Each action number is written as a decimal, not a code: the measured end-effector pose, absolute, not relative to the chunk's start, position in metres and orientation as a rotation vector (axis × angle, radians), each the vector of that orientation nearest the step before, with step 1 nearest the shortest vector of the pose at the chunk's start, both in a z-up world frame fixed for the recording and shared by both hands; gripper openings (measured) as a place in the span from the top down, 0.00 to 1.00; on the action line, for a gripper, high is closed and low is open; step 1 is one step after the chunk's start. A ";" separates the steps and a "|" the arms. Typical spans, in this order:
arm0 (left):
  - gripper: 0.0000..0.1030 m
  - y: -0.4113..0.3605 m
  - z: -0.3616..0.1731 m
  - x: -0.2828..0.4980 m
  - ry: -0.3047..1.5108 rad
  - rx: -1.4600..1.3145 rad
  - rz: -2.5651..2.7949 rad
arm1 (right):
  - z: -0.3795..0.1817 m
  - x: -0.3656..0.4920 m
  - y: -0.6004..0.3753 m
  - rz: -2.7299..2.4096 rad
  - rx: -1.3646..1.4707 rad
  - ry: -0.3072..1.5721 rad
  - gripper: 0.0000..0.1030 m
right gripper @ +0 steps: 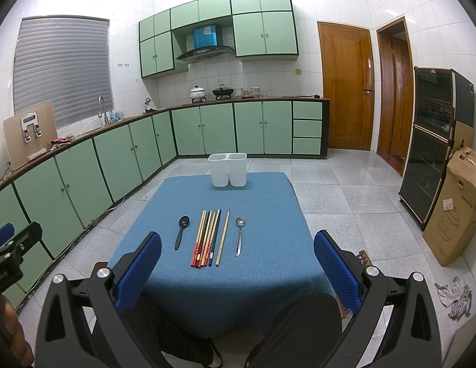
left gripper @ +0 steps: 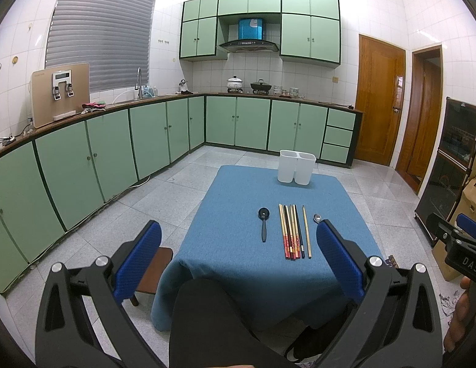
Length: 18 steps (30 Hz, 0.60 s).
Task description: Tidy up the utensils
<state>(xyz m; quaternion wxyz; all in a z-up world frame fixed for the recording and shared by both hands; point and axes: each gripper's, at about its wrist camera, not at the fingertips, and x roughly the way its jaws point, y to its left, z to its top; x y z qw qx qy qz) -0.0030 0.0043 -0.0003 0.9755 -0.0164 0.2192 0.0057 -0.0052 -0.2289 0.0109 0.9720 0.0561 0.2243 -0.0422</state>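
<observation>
On the blue-clothed table [left gripper: 238,263] [right gripper: 164,202] lie a black spoon [left gripper: 263,225] [right gripper: 181,232], several chopsticks side by side [left gripper: 291,231] [right gripper: 207,237], a lone pale chopstick [left gripper: 306,231] [right gripper: 223,236] and a metal spoon [left gripper: 316,217] [right gripper: 239,235]. A white two-compartment holder [left gripper: 296,166] [right gripper: 228,169] stands at the far edge. My left gripper [left gripper: 238,257] is open and empty, held above the near edge. My right gripper [right gripper: 238,263] is open and empty, also above the near edge. The left finger partly hides the metal spoon in the left wrist view.
Green kitchen cabinets [left gripper: 109,156] [right gripper: 115,159] run along the left and back. A small wooden stool [left gripper: 155,273] stands left of the table. A dark cabinet [right gripper: 428,150] and a cardboard box [right gripper: 455,205] stand at the right. The person's dark-clad knees [left gripper: 207,322] are below the grippers.
</observation>
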 end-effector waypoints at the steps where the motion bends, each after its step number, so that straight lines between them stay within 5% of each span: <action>1: 0.05 0.004 0.000 -0.003 0.442 -0.033 0.012 | 0.011 -0.005 -0.229 -0.085 0.113 0.453 0.06; 18: 0.05 0.004 -0.005 0.000 0.450 -0.036 0.012 | 0.013 -0.005 -0.227 -0.086 0.113 0.458 0.06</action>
